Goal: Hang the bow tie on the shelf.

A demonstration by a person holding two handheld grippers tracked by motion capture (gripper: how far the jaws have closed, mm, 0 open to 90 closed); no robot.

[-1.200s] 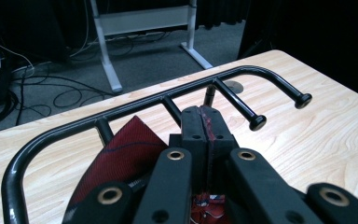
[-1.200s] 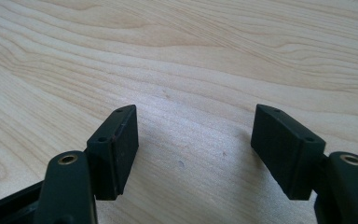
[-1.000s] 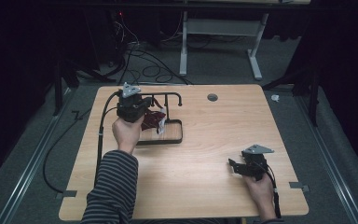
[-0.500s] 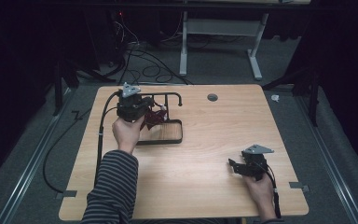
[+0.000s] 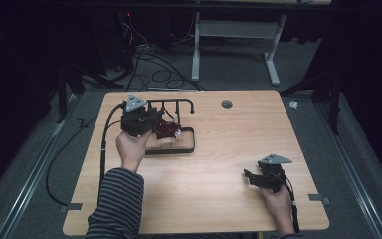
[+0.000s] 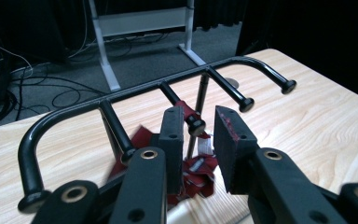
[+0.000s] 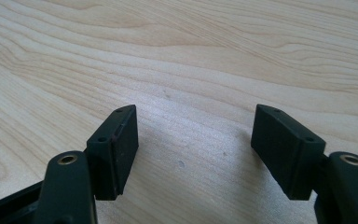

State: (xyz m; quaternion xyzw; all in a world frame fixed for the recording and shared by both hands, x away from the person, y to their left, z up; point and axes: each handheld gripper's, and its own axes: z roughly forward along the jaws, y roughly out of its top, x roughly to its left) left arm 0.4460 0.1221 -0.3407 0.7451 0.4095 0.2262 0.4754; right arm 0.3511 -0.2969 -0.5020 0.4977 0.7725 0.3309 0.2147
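Hanging on a black rack point(image 5: 179, 105) at the table's point(image 5: 219, 199) far left, a dark red cloth point(image 5: 166, 130) drapes crumpled. Left gripper point(image 6: 199, 128): jaws just opened narrowly, cloth point(image 6: 198, 170) behind them, unpinched. Right gripper point(image 7: 193, 140): jaws wide over bare wood.

Person at wooden table, left forearm in long sleeve point(image 5: 117, 201) striped dark grey and lighter grey. Left gripper point(image 6: 199, 133): black body, grey three-cornered plate on top, thick black cable trailing along near-left table edge; jaws black, flat rectangular pads with small screw holes, brass-coloured rivets at arm joints, reddish smear on one pad. Right gripper point(image 7: 195, 149): same black build, grey plate, thin black cable, brass rivets.
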